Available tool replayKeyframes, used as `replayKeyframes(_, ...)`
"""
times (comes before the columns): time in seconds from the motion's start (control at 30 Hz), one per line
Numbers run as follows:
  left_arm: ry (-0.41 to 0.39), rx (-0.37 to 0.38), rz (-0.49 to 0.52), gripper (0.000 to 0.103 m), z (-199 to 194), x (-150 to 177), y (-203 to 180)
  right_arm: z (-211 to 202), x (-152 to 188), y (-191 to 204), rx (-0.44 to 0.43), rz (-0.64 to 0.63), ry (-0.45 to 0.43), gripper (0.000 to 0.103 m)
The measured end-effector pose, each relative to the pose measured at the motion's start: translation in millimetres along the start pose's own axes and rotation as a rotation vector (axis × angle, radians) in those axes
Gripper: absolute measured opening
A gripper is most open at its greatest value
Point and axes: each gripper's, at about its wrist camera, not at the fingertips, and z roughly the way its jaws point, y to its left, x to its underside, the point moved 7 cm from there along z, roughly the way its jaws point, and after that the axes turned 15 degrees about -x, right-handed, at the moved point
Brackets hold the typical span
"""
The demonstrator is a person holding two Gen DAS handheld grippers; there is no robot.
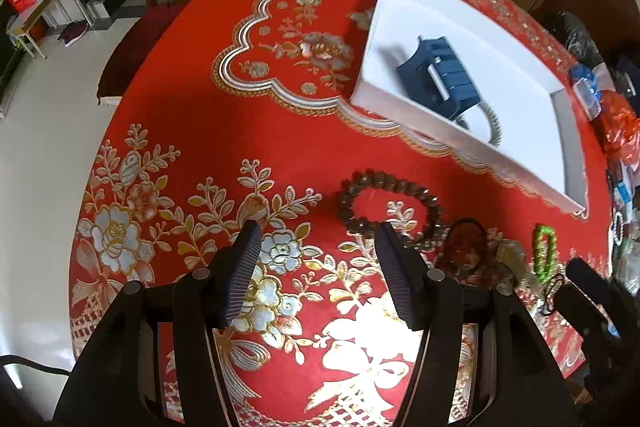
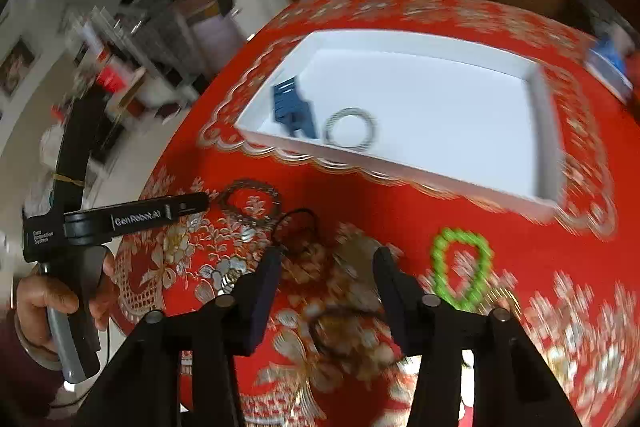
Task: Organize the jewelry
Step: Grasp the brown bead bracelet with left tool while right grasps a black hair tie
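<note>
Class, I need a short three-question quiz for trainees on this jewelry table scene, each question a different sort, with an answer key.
1. True or false: the green bead bracelet lies inside the white tray.
2. Multiple choice: what lies in the tray beside the blue hair clip? A) a silver ring-shaped bracelet B) a watch C) a comb
3. Fill in: the brown bead bracelet lies on the ___ tablecloth.

Key: 1 false; 2 A; 3 red.
</note>
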Motion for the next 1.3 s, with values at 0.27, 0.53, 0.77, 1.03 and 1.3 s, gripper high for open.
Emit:
replayKeyframes(0.27, 0.038, -0.011, -0.046, 0.059, 12.3, -5.6, 2.8, 51.2, -13.6, -6.2, -0.047, -0.061, 0.141, 0.027)
replayKeyframes(0.53, 0.042, -0.052, -0.033, 0.059, 19.1, -12.2, -3.8, 74.3, -20.3, -16.2, -0.104, -0.046, 0.2, 0.005)
replayKeyframes(0.77, 0.056, -0.072, -0.033, 0.059, 27.0, -15.8, -8.6, 57.0, -23.0, -25.1, -0.131, -0.004, 0.154, 0.001)
replayKeyframes(1.03, 0.054, -0.09, -0.03, 0.059, 27.9, -17.3, -10.5, 66.8, -27.9, -20.8, -0.155, 0.009, 0.168, 0.004)
replayKeyframes(1.3, 0.064, -0.093, -0.033, 0.059, 28.8, -15.2, -6.9, 73.8, -29.9, -16.7, -0.144, -0.03, 0.207, 0.026)
